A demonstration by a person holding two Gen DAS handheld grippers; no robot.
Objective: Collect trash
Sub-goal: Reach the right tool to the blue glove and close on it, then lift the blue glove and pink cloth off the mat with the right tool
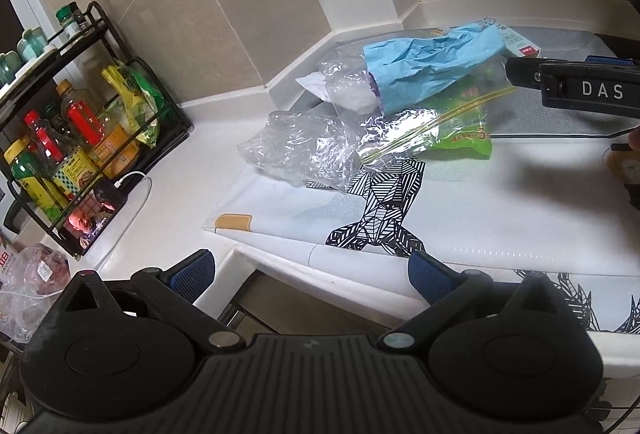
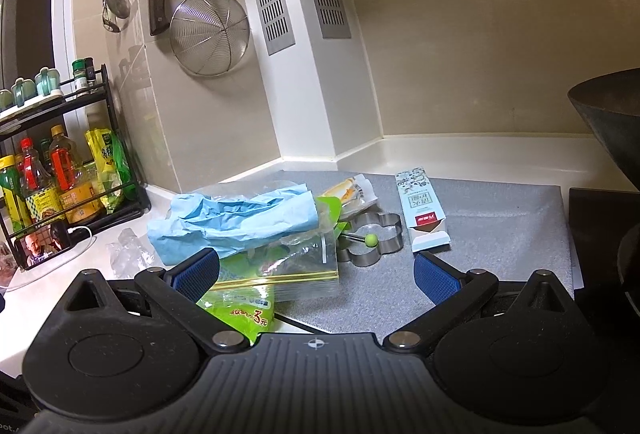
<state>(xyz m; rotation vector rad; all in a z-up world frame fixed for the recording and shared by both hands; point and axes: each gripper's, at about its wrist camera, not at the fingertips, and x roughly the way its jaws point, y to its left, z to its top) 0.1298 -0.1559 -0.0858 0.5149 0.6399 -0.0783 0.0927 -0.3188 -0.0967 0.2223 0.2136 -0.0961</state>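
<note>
A heap of trash lies on the counter: a crumpled blue paper (image 1: 432, 64) (image 2: 236, 224), clear plastic wraps (image 1: 300, 150), a green snack wrapper (image 1: 464, 138) (image 2: 244, 310), a clear zip bag (image 2: 296, 270) and a small white carton (image 2: 424, 210) (image 1: 520, 44). My left gripper (image 1: 310, 274) is open and empty, near the counter's front edge, short of the heap. My right gripper (image 2: 316, 272) is open and empty, just in front of the zip bag; it shows from the side in the left wrist view (image 1: 520, 74).
A black rack (image 1: 80, 138) of bottles and a phone (image 1: 96, 214) with a cable stand at the left. A metal flower-shaped ring (image 2: 372, 238) lies on the grey mat (image 2: 500, 234). A dark wok (image 2: 612, 130) is at the right. A strainer (image 2: 208, 34) hangs on the wall.
</note>
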